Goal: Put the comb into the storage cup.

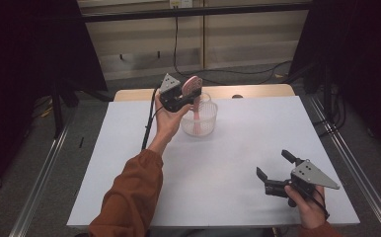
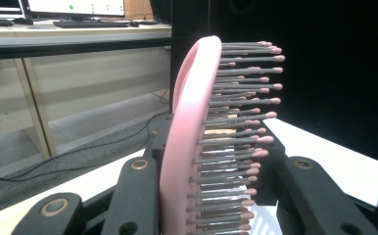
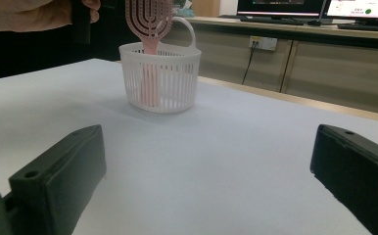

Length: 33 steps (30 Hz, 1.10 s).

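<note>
Upright, the pink hairbrush (image 1: 193, 91) sits clamped in the left tool (image 1: 181, 96) (handle down inside the white basket (image 1: 209, 121)).

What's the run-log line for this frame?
left gripper: shut on hairbrush | handle in basket | right gripper: open, idle

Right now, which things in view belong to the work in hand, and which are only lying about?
In the work:
- pink plastic hairbrush, handle down in the basket
- white slatted plastic basket
- left gripper, shut on the brush

Lying about:
- right gripper, open, idle over the white table
- black cables on the floor
</note>
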Available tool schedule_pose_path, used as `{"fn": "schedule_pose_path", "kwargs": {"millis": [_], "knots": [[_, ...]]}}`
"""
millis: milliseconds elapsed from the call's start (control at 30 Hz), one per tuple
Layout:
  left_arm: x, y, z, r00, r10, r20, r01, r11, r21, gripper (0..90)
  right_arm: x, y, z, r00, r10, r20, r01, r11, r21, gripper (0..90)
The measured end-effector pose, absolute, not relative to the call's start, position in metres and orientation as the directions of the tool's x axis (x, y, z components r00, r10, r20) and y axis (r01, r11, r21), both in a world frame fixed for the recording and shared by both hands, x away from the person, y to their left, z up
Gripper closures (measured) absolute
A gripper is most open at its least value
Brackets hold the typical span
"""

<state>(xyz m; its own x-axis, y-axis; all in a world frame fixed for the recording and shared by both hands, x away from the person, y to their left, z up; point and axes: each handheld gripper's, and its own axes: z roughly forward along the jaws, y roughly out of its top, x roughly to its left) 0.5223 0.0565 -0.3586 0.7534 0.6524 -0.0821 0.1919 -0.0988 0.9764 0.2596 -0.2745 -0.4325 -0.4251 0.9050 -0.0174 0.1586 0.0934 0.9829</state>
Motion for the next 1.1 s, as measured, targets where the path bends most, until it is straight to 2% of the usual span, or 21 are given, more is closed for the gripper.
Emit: {"fn": "schedule_pose_path", "kwargs": {"millis": [133,333,1100], "knots": [[0.523,0.059,-0.36,0.742,0.661,-0.11,0.212,-0.075,0.974,64.0,0.26,-0.274,-0.433,-0.425,0.905,-0.019,0.156,0.094,0.983,0.0],[0.524,0.067,-0.357,0.735,0.673,-0.08,0.207,-0.111,0.972,62.6,0.26,-0.274,-0.433,-0.429,0.903,-0.02,0.158,0.097,0.983,0.0],[0.535,0.092,-0.36,0.695,0.712,-0.102,0.261,-0.117,0.958,59.7,0.261,-0.273,-0.434,-0.436,0.899,-0.039,0.159,0.119,0.98,0.0]]}}
